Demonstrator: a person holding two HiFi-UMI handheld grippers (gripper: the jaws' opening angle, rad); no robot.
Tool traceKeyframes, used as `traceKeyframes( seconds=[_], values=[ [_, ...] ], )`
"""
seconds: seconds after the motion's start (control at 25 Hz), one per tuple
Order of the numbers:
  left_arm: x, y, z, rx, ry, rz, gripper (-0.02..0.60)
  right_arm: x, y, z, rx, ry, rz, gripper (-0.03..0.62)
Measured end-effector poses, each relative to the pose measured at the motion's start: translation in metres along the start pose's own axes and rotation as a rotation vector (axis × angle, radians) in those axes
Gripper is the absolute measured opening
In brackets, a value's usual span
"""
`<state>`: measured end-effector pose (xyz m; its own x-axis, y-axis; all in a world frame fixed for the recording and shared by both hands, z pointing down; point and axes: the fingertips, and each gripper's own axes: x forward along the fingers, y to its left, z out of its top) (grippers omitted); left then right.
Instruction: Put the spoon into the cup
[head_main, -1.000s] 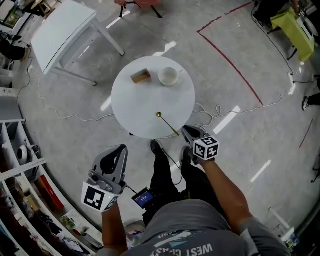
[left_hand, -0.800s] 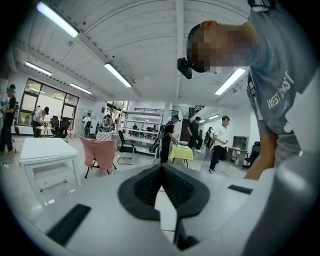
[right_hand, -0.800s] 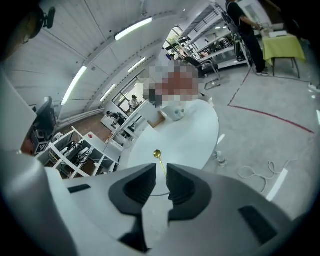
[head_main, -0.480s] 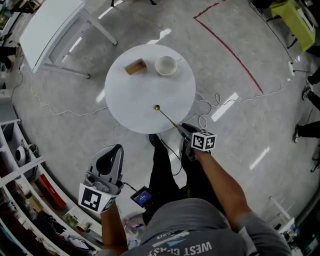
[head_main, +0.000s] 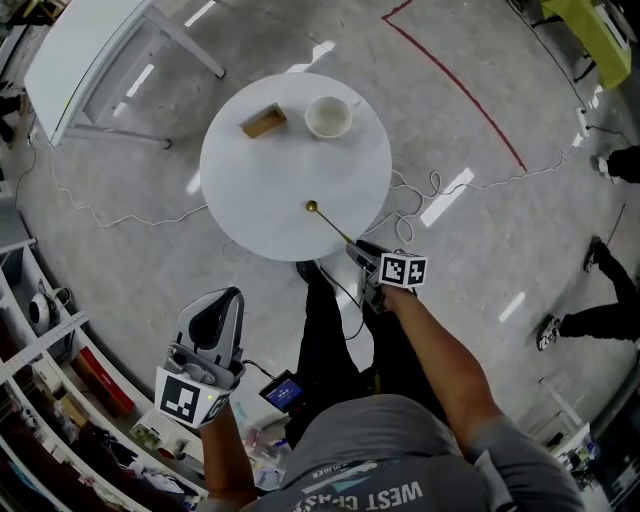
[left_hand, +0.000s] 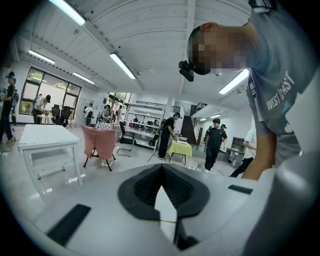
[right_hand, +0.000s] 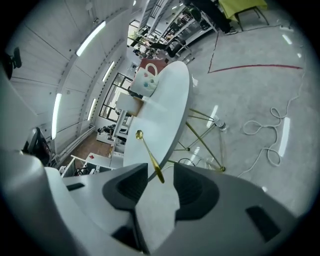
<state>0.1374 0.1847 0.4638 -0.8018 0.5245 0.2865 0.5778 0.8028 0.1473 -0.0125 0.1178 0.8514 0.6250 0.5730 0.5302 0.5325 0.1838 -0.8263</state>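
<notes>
White and round, the table (head_main: 250, 190) sits in the upper middle of the head view. The gold spoon (head_main: 330, 224) lies on the table's lower right part. Its long line slants from the little bowl at the upper left to the handle end at the lower right, by the table edge. The cup (head_main: 330, 117) stands at the top of the table, well apart from the spoon, with a wooden block (head_main: 263, 122) just left of it. Only this view shows both tools: the right gripper (head_main: 358, 250) at the handle end, and the left gripper (head_main: 228, 295) low at the left, away from the table.

The left gripper view looks across the room at a pink chair (left_hand: 102, 142) and standing people. The left gripper (left_hand: 161, 167) has its tips pressed together (with nothing in them).

The right gripper view shows what the head view cannot. The right gripper (right_hand: 160, 170) has just been opening, and its jaws stand wide apart. The spoon (right_hand: 149, 155) pokes its handle end over the table edge into the gap, and neither pad squeezes it. Its bowl points up the frame toward the cup (right_hand: 148, 82). Thin gold legs (right_hand: 205, 145) show under the table.
</notes>
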Motion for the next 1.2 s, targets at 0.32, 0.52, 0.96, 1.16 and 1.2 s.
traceKeyframes(
  seconds=[0.32,0.52,0.96,1.16,1.2],
  values=[
    [-0.001,0.002,-0.001,-0.007,0.000,-0.003,0.003,-0.003,0.002,-0.002,0.005,-0.013,0.026,0.034],
    [0.000,0.004,0.000,-0.006,-0.003,-0.002,0.003,-0.006,0.012,0.000,0.010,-0.022,0.096,0.008],
    [-0.003,0.005,0.012,0.021,-0.035,0.006,0.003,-0.019,0.031,0.024,0.005,-0.074,0.153,0.002],
    [-0.004,0.007,0.020,0.035,-0.053,0.016,0.003,-0.026,0.041,0.048,-0.013,-0.110,0.171,0.002],
    [-0.004,0.007,0.023,0.039,-0.057,0.018,0.003,-0.027,0.041,0.053,-0.019,-0.116,0.168,0.002]
  ],
)
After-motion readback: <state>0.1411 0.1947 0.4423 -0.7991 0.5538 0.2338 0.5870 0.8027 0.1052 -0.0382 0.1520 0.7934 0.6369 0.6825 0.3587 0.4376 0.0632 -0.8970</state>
